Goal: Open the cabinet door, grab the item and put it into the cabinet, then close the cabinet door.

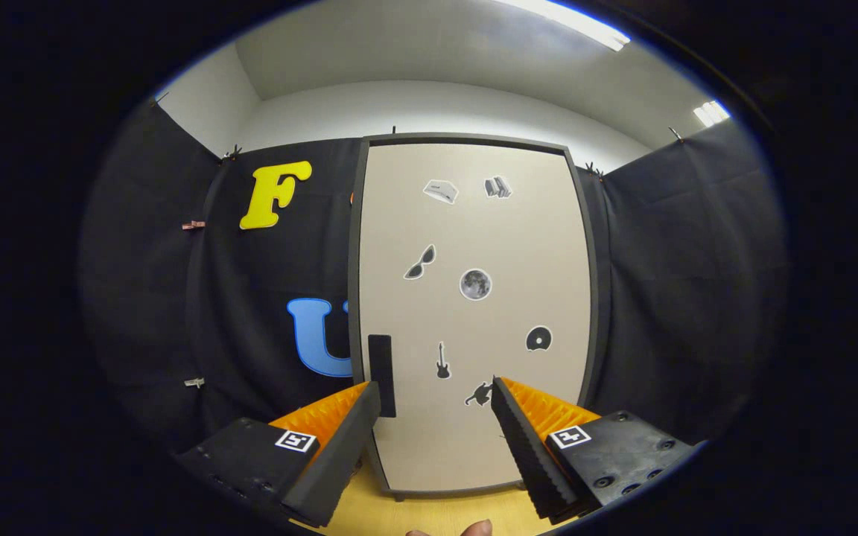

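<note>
gripper (pixel 435 393) (fingers apart) facing closed cabinet door (pixel 474 313)

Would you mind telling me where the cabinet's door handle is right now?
In the gripper view, the handle sits low on the closed cabinet door's left edge, just ahead of the open tongs' left finger.

A black cloth wall (pixel 176 298) hangs around the booth, held by small clips (pixel 193 225) at about nine o'clock. Above, at twelve o'clock, the grey ceiling (pixel 414 52) carries a bright strip light (pixel 578 22). At six o'clock lies a pale, possibly wooden, tabletop (pixel 429 514).
</note>
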Motion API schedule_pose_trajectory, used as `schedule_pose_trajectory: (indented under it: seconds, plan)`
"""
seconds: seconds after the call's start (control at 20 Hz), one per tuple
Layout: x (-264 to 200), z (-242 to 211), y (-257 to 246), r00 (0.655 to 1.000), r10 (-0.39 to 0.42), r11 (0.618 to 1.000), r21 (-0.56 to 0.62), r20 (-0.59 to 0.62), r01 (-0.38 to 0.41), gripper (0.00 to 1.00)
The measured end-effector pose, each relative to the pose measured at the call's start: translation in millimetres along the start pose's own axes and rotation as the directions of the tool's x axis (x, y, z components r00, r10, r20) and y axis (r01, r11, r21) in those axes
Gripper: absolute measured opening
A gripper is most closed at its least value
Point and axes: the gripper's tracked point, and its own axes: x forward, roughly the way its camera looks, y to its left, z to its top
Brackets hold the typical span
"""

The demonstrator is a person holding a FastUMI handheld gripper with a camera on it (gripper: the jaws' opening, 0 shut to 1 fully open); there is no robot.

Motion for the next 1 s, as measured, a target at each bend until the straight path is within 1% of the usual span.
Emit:
schedule_pose_trajectory:
  seconds: [0.25, 0.4, 0.6, 0.7, 0.8, 0.9, 0.95, 1.0]
  plan:
    - [37.7, -8.1, 27.8, 1.000, 0.016, 1.000, 0.002, -0.016, -0.016, 0.97]
    - [60.2, -23.0, 40.7, 0.999, 0.024, 1.000, 0.006, -0.044, -0.024, 0.97]
    - [92.5, -47.1, 47.2, 0.997, 0.020, 0.999, -0.031, -0.077, -0.022, 0.97]
    - [106.8, -60.4, 49.6, 0.994, 0.018, 0.999, -0.036, -0.104, -0.022, 0.97]
    - [119.7, -69.1, 49.2, 0.993, 0.007, 0.999, -0.038, -0.116, -0.012, 0.97]
    - [130.4, -73.9, 52.1, 0.993, 0.013, 0.999, -0.036, -0.116, -0.017, 0.97]
    - [133.6, -75.3, 50.8, 0.993, -0.001, 0.999, -0.044, -0.115, -0.004, 0.96]
    - [138.4, -76.4, 50.1, 0.994, -0.008, 0.999, -0.047, -0.110, 0.003, 0.91]
